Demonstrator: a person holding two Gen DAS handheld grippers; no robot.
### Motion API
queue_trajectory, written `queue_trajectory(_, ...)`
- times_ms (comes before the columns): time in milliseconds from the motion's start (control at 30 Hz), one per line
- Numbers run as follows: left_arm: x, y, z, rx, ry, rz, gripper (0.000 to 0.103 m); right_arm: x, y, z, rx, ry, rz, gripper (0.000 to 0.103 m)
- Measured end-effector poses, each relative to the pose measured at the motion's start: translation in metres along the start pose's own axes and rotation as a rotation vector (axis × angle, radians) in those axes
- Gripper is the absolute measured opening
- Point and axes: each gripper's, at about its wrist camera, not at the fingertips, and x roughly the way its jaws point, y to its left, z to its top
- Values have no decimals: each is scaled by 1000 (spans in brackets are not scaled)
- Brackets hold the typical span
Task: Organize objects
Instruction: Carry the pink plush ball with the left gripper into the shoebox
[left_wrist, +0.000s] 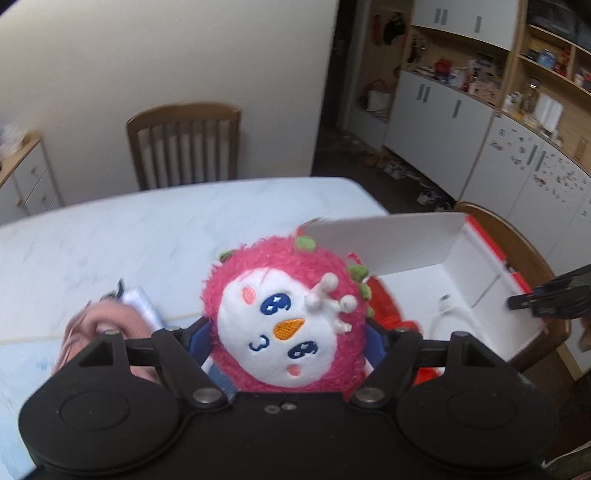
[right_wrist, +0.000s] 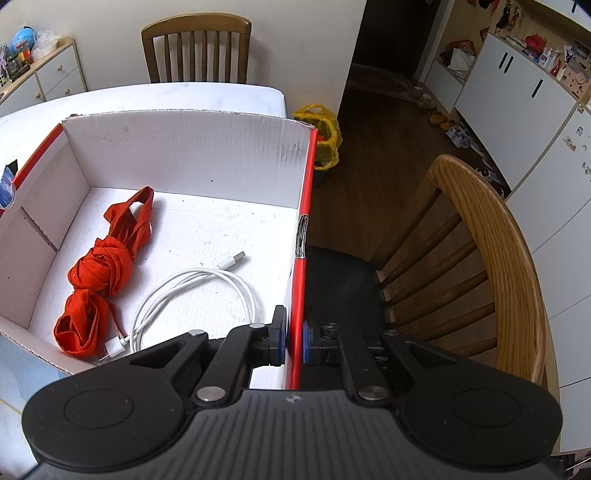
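My left gripper (left_wrist: 288, 332) is shut on a pink plush toy (left_wrist: 284, 321) with a white face and orange nose, held above the table beside the box. A white cardboard box with red edges (right_wrist: 184, 147) sits at the table's right end; it also shows in the left wrist view (left_wrist: 388, 240). Inside lie a knotted red cloth (right_wrist: 99, 269) and a coiled white USB cable (right_wrist: 192, 291). My right gripper (right_wrist: 294, 339) is shut on the box's right wall, one jaw inside and one outside. The right gripper shows at the edge of the left wrist view (left_wrist: 546, 295).
A pink garment (left_wrist: 99, 332) and a small white packet (left_wrist: 142, 302) lie on the white marble table (left_wrist: 147, 236) left of the toy. Wooden chairs stand at the far side (right_wrist: 195, 48) and the right (right_wrist: 480, 266). A yellow bag (right_wrist: 325, 136) sits on the floor.
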Motion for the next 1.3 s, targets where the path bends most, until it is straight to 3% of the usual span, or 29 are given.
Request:
queue_trajectory(400, 29, -86, 35, 146, 0, -112, 76, 0, 0, 0, 4, -6, 20, 7)
queue_trajectory(700, 77, -144, 43, 247, 74, -151, 76, 1, -1, -2, 17, -10, 33, 7)
queue_trajectory(1300, 164, -194, 34, 362, 223, -127, 76, -2, -8, -4, 37, -20, 52, 7)
